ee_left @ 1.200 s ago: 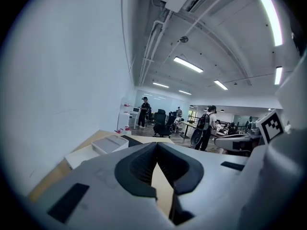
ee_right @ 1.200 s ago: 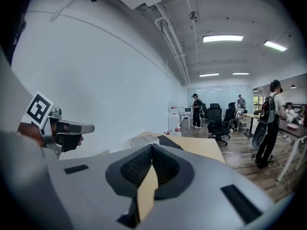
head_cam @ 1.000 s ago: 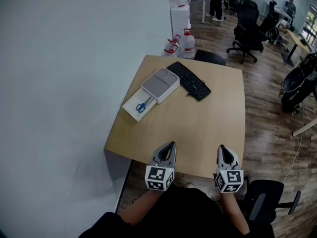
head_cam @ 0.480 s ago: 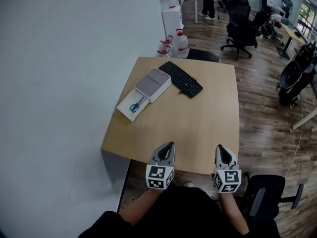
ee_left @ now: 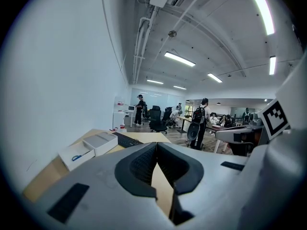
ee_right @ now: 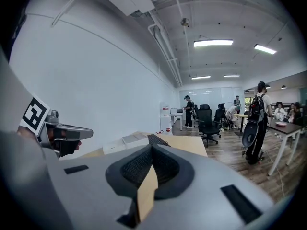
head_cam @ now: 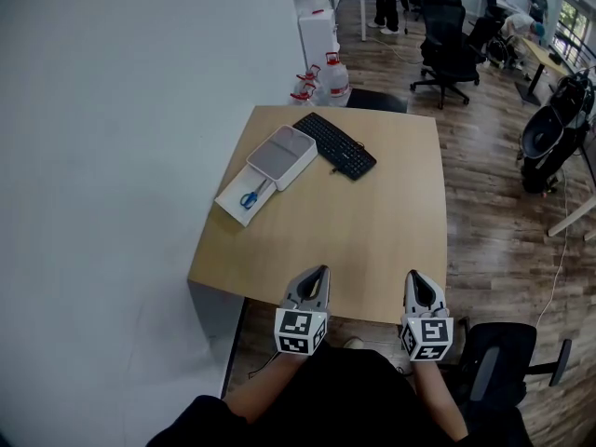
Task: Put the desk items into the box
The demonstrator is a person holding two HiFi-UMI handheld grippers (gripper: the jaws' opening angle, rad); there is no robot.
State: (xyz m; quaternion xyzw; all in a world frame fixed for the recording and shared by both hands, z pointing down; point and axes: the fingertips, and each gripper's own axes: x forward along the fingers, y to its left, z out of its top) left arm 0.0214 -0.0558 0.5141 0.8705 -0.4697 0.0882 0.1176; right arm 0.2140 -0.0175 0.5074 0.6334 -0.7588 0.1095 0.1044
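A wooden desk [head_cam: 372,240] stands against the white wall. At its far left lies an open white box [head_cam: 233,208] with blue-handled scissors [head_cam: 249,198] inside. A grey-topped white lid [head_cam: 282,155] rests across the box's far end, and a black keyboard [head_cam: 335,144] lies beside it. My left gripper [head_cam: 322,271] and right gripper [head_cam: 411,276] hover at the desk's near edge, both shut and empty, far from the items. In the left gripper view, past my left gripper [ee_left: 156,145], I see the box [ee_left: 72,150], lid [ee_left: 100,141] and keyboard [ee_left: 127,140]. My right gripper [ee_right: 151,147] points toward the lid [ee_right: 134,139].
Water jugs [head_cam: 321,80] stand on the floor behind the desk. Black office chairs [head_cam: 445,40] and people are farther back. Another black chair [head_cam: 503,361] sits at my right, beside the desk's near corner. The white wall runs along the desk's left side.
The head view has drifted, so the desk and its items sit slightly left and farther up. Both grippers stay shut at the near edge.
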